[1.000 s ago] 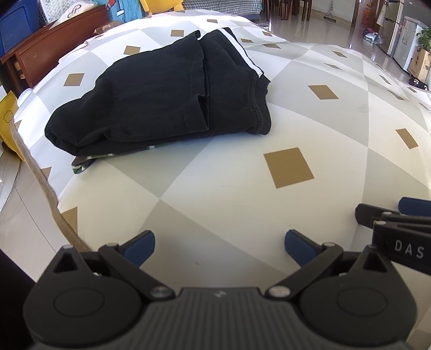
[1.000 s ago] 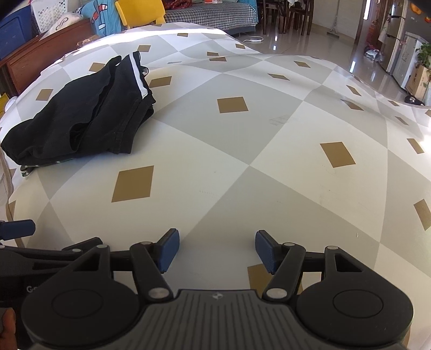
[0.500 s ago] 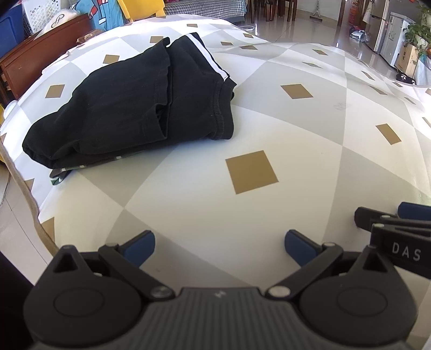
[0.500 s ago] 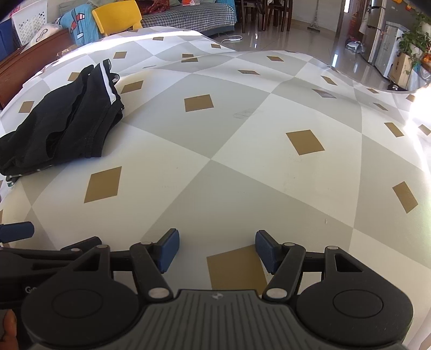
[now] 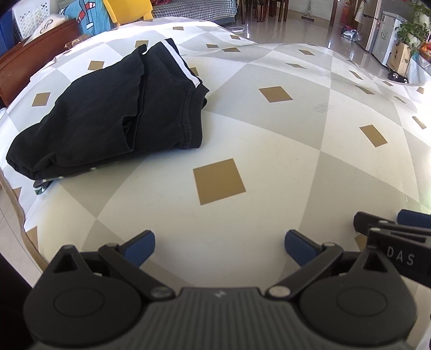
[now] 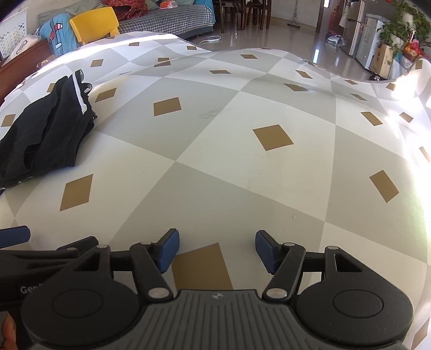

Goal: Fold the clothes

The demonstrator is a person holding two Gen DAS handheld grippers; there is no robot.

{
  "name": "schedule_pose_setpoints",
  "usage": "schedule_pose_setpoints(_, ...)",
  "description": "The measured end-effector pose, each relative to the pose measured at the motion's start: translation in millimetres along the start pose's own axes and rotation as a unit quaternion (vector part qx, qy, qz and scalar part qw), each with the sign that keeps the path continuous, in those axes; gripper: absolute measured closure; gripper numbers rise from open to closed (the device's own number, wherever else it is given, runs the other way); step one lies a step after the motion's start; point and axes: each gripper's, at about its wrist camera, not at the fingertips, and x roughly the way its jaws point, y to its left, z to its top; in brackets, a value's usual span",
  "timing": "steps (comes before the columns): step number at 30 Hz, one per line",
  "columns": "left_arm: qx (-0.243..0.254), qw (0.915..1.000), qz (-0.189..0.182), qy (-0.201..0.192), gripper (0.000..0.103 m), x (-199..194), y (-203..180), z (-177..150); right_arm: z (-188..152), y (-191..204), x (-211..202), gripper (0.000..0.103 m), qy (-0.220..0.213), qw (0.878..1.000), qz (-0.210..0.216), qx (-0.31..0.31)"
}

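Note:
A folded black garment [image 5: 107, 115] with a white stripe lies on the table's far left, on top of a checked piece whose corner peeks out beneath; it also shows as the black garment [image 6: 45, 132] at the left in the right wrist view. My left gripper [image 5: 219, 246] hovers open near the table's front edge, well short of the garment, nothing between its fingers. My right gripper [image 6: 215, 249] is open too, empty, beside the left one and further right. The other gripper's tip [image 5: 390, 228] pokes in at the lower right of the left wrist view.
The table [image 6: 242, 161] wears a white and grey diamond cloth with gold patches. A yellow chair [image 6: 94, 23], a wooden cabinet [image 5: 32, 70] and a sofa [image 6: 167, 18] stand behind it. Shiny floor, a fridge [image 6: 369, 40] and plants lie to the far right.
Both grippers have swung to the right, so the black garment has slid left in both views. Both stay open and empty.

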Motion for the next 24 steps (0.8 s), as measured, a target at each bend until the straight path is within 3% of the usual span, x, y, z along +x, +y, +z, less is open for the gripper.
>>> schedule_pose_setpoints(24,0.032,0.9994,-0.013,-0.002,0.0,5.3,-46.0,6.5,-5.2,-41.5,-2.1,0.041,-0.003,0.998,-0.038,0.045)
